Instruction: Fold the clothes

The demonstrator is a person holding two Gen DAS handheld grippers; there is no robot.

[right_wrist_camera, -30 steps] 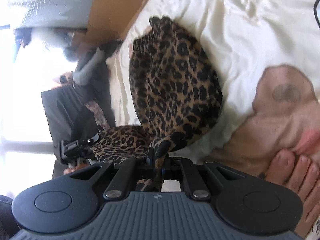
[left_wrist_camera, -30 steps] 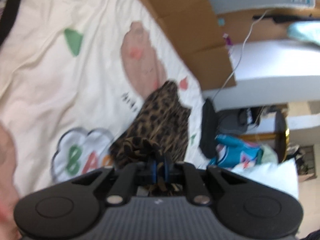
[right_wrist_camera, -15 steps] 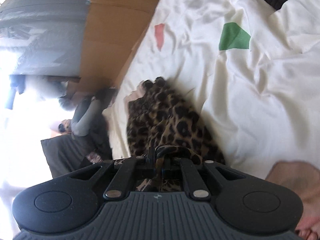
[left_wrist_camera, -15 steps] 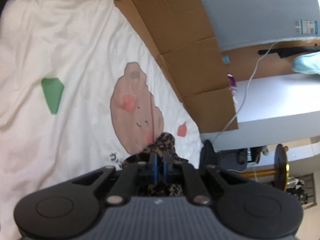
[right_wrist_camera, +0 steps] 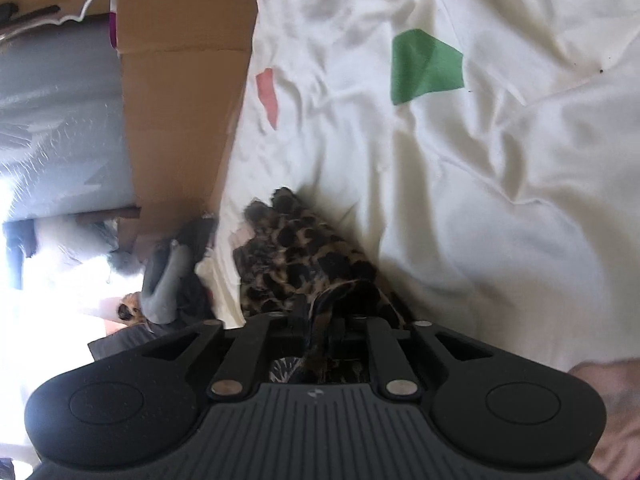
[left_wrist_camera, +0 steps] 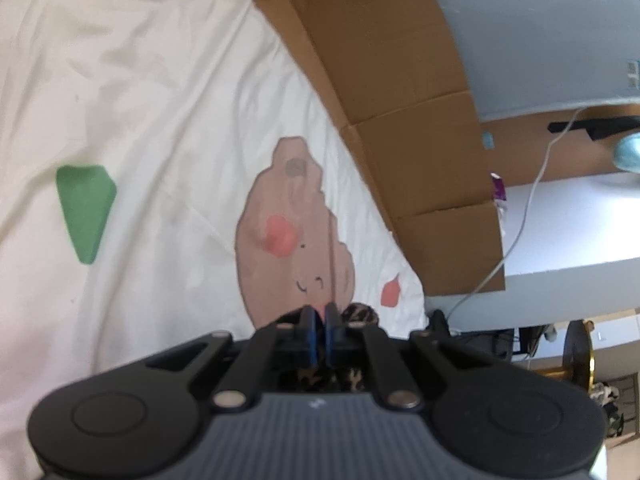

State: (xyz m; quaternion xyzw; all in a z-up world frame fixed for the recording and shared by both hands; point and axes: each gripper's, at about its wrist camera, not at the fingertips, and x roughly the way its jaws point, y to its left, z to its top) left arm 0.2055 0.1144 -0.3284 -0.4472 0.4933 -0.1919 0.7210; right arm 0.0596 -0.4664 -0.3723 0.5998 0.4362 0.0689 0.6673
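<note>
Left claw [left_wrist_camera: 319, 316]: the two blue pads stand together with only a slit between them. Leopard-print cloth shows directly beneath and just right of the tips, so the pads are judged to be pinching an edge of the leopard-print garment [right_wrist_camera: 304, 256]; the pinch point itself is hidden by the claw body.

Right claw [right_wrist_camera: 322, 314]: the jaws have just been opening and now stand apart. A fold of the garment still arches between them, but the pads do not press on it. This is judged to be a release after a corner has been carried over and laid down.

Location of the garment: in the right wrist view it lies bunched immediately ahead of and under the right claw, on the cream bedsheet [right_wrist_camera: 500, 200], near the sheet's edge. A cardboard panel [left_wrist_camera: 400, 92] stands along that edge, ahead and to the right of the left claw.

Reason for the arrangement: keeping one edge pinched in the left claw holds the cloth in place while the right side is let go, so the fold should not slip. The left edge is not yet released.
</note>
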